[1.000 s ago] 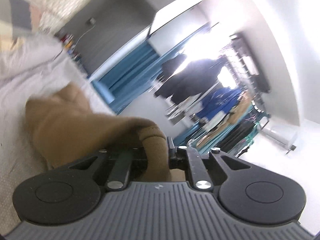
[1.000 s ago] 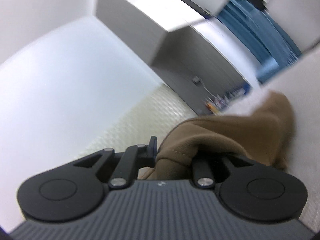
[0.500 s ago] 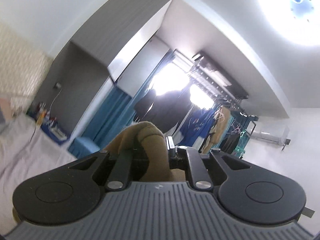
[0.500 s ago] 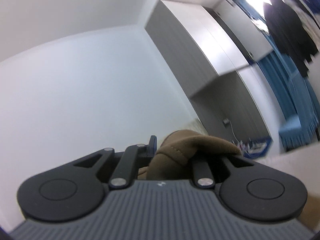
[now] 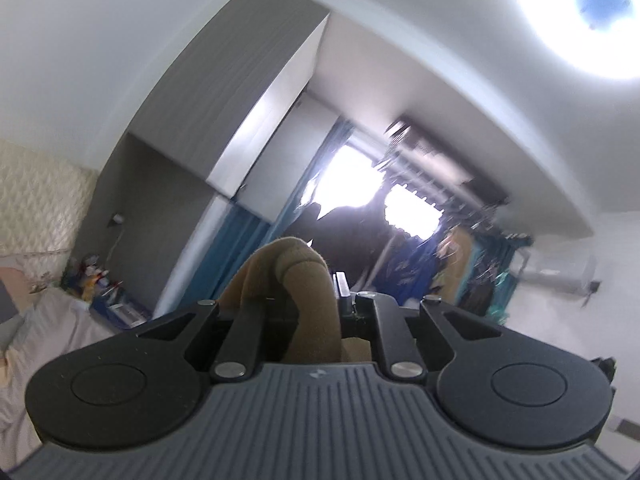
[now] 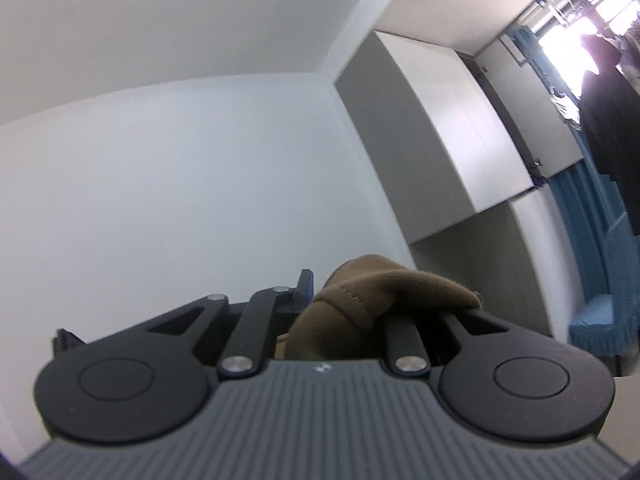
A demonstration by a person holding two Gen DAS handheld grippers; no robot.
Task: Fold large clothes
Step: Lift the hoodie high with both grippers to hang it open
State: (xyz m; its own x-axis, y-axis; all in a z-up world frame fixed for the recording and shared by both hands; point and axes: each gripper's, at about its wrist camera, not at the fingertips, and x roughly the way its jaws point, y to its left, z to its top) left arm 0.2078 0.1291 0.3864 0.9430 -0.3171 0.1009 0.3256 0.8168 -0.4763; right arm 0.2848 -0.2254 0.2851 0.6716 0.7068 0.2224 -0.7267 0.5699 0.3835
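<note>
A: Left claw (image 5: pixel 316 280)?
B: Clamped on brown garment (image 5: pixel 308 300), a fold arching above it.
A: Right claw (image 6: pixel 340 292)?
B: Likewise pinching brown garment.
A: Writing?
B: None legible.
A: Beyond the garment?
B: Left view only: bed (image 5: pixel 48 332), ceiling lamp (image 5: pixel 600 8). Both: grey cabinet (image 6: pixel 440 152), blue curtain (image 6: pixel 588 216).

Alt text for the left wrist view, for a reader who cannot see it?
The left gripper is shut on a bunched brown garment. Behind are a grey wardrobe, blue curtains, a bright window and hanging clothes.
</note>
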